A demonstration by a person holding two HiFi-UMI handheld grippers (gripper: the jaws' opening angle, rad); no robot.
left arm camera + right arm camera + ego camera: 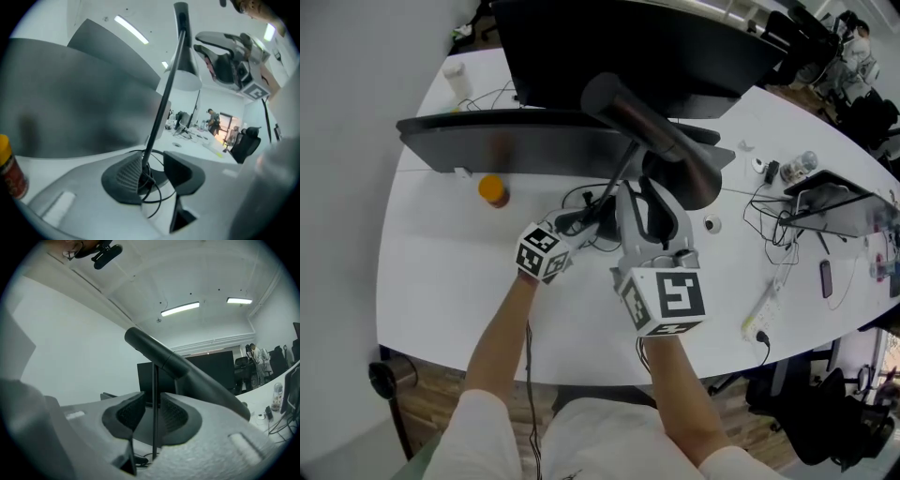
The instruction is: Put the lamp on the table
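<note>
- Upright over the white bench [441, 291], the lamp [654, 131] has its stem [161, 110] near vertical; the shade's mouth slants right and toward me.
- My left gripper [152, 177] is released wide around the stem.
- My right gripper [152, 416] is narrowly apart around it, not pinching.
- The lamp's base is hidden behind my jaws.
- Monitors [628, 37] and cables [778, 234] crowd the bench in an office.

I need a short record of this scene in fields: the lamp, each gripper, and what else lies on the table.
lamp: dark shade, thin stem, standing over the white table; base hidden
left gripper: jaws wide apart, stem low between them, not gripped
right gripper: jaws around the stem, pads seemingly not pressing
also on table: orange bottle, monitor, cables
</note>
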